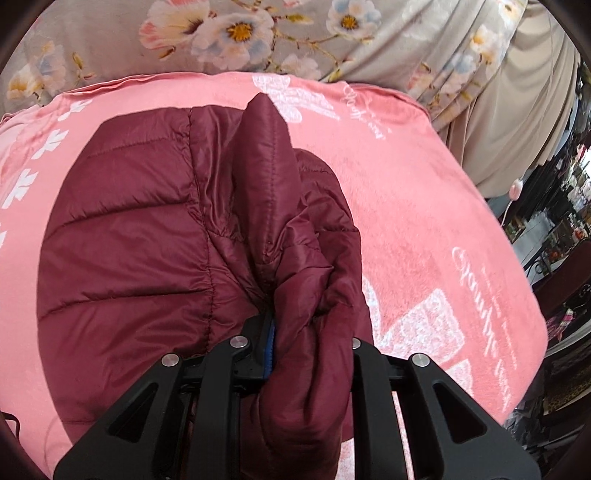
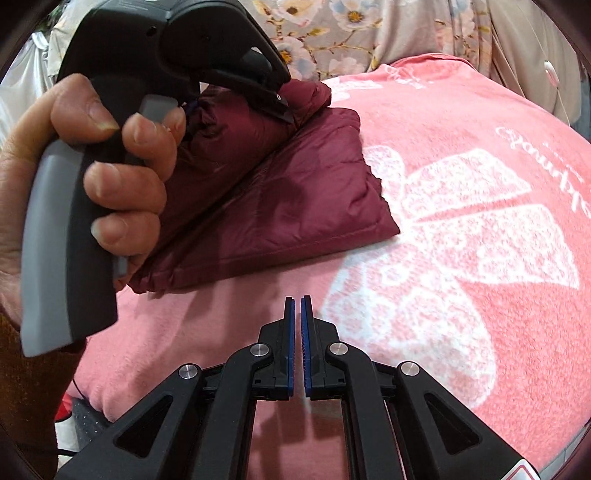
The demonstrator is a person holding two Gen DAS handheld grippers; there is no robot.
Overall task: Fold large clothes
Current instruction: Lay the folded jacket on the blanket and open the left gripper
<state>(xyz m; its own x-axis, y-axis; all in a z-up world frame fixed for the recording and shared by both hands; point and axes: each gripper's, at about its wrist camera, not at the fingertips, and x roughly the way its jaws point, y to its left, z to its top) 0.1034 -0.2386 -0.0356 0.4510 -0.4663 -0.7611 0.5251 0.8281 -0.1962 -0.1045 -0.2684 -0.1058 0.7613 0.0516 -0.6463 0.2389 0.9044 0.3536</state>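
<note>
Gripping a thick bunch of maroon quilted fabric, the left hand-held gripper [image 1: 306,332] is clamped on the puffer jacket [image 1: 147,236]; only the blue pad of one finger [image 1: 270,343] shows, the other being hidden behind the gathered cloth. In the right wrist view the same tool [image 2: 177,48] appears from outside, its grey-and-black handle wrapped by the person's left hand [image 2: 110,177], its tip buried in the raised fold of the jacket. From that clamp a ridge of fabric rises and runs away across the jacket's top, while the rest of the jacket lies spread flat, its quilted panels facing up.

The right hand-held gripper [image 2: 297,332] holds nothing: its two blue pads [image 2: 290,332] stand together with only a thin slit between them, nothing in the slit. It hangs just beside the jacket's near hem [image 2: 258,258], apart from it.

The jacket rests on a pink blanket [image 1: 424,206] printed with white butterflies and script, which shows on every visible side of the jacket. Beyond the jacket's far edge, past the blanket's border, lies a grey floral cloth [image 1: 258,33]. Cluttered dark furnishings [image 1: 561,229] stand well apart from the jacket, off the blanket's edge.
</note>
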